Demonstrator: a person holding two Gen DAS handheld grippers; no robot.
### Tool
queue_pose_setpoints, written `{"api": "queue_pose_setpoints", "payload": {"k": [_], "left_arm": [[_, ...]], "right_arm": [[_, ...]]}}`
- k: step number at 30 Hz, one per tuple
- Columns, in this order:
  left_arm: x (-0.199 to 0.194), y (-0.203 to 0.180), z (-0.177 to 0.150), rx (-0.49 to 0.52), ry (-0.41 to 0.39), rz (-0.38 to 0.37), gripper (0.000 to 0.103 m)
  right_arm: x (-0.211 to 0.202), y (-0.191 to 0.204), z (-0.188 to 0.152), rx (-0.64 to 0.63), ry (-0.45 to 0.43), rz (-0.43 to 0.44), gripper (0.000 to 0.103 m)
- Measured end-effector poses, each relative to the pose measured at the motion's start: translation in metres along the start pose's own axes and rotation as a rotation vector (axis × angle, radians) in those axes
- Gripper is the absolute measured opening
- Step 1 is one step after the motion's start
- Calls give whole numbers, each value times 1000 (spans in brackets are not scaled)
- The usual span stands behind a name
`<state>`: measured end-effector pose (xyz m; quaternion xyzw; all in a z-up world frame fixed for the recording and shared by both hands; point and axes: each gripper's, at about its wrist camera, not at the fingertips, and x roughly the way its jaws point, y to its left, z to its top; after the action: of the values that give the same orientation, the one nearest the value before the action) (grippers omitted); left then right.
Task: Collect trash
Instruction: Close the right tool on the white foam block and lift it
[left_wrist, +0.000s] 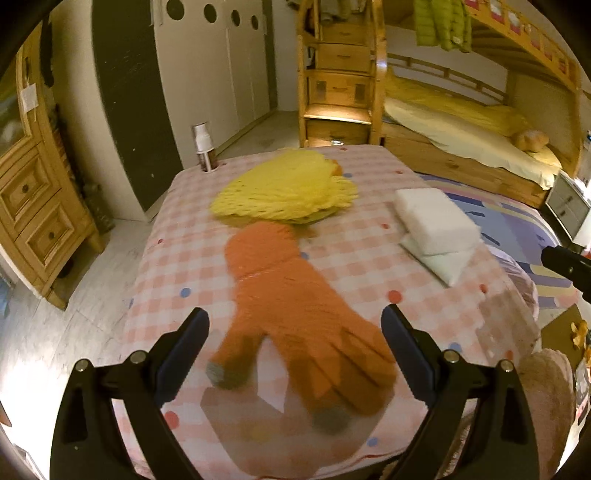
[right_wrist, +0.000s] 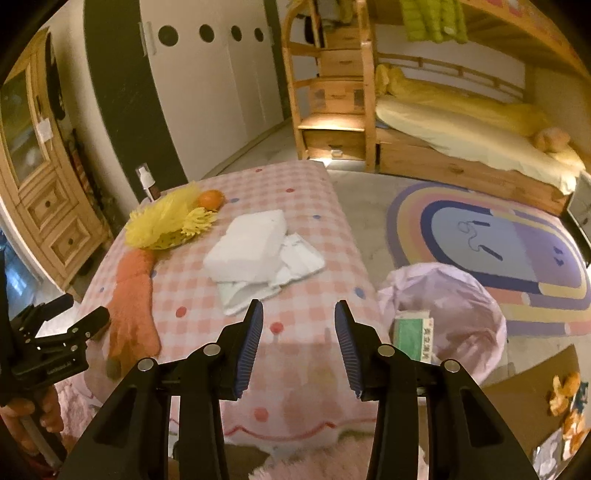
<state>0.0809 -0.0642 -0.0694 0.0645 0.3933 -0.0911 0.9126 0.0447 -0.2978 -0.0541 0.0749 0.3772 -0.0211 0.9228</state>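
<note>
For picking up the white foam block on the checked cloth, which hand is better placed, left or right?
Right, probably. The right gripper stands open and empty, with the white foam block just ahead of it. The left gripper is over the orange glove.

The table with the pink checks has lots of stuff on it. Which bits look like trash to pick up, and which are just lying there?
Probably trash for the job:
- yellow mesh netting
- white foam block
- crumpled white paper
- pink bin bag, to collect it

Probably just lying about:
- orange glove
- orange fruit
- spray bottle
</note>
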Motion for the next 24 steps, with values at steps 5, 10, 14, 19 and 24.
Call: {"api": "queue_pose_setpoints", "payload": {"k": [5,10,14,19,24], "left_arm": [[6,17,7,-25,-6,26,91],[14,36,14,-61,-7,51,96],[22,48,17,-81,2,64,96],[28,59,16,-106,17,59,96],[28,62,13,-112,21,53,96]], "right_arm": [[24,24,17,-51,-1,11,62],[50,48,29,-109,17,5,79],[71,63,32,-153,27,-31,89],[99,75,30,-202,82,-120,88],[93,73,31,-189,77,-128,62]]}}
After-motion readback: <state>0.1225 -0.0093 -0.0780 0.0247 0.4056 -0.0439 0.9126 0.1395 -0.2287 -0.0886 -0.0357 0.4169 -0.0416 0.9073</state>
